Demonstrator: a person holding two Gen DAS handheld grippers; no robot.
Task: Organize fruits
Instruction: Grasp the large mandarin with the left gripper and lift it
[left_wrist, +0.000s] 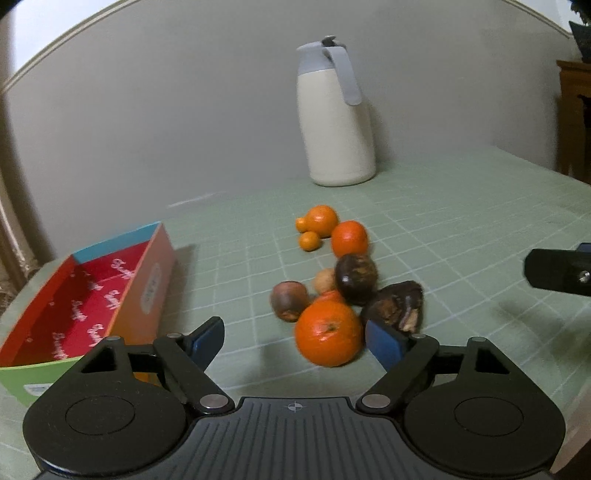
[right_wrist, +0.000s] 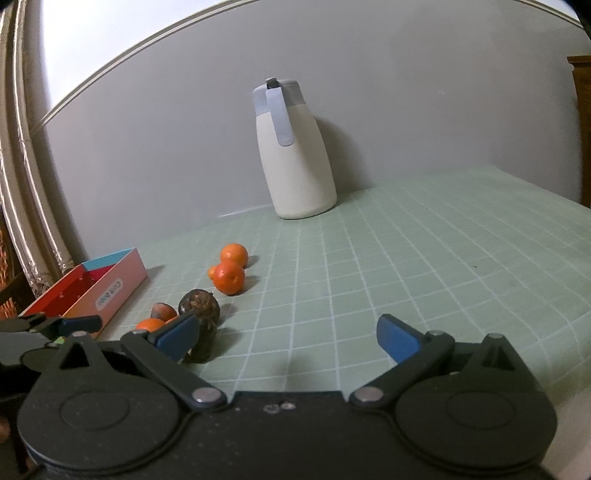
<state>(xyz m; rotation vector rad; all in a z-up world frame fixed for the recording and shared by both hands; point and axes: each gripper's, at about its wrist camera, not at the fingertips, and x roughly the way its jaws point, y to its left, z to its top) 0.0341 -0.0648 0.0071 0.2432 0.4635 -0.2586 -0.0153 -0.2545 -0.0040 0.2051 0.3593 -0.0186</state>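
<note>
1. The nearest orange (left_wrist: 328, 334) is the likely pick. It looks firm, round and smooth-skinned, light enough for an easy lift but apt to roll or squirt out of a pinch; I would take it across its widest middle, with a pad on each side.
2. It lies on the table (left_wrist: 461, 229), at the near end of a loose string of fruit. It sits between the pads of the left gripper (left_wrist: 295, 341) but off to the right: the right pad is just beside it, perhaps touching, and the left pad is well apart from it.
3. The jaws of the left gripper are released – spread wider than the orange and not pressing on it.
4. Close behind it crowd a dark shrivelled fruit (left_wrist: 395, 308), a dark round fruit (left_wrist: 356, 278) and a brownish fruit (left_wrist: 289, 305) – a closing pad could nudge these.
5. Farther back lie a second orange (left_wrist: 349, 239) and a few smaller ones.
6. The red box (left_wrist: 85, 306) stands open on the left, just beside the left pad – the probable place for the fruit.
7. The right gripper (right_wrist: 286, 338) hangs released over bare table, holding nothing.
8. A white jug (left_wrist: 334, 118) stands by the wall.
</note>
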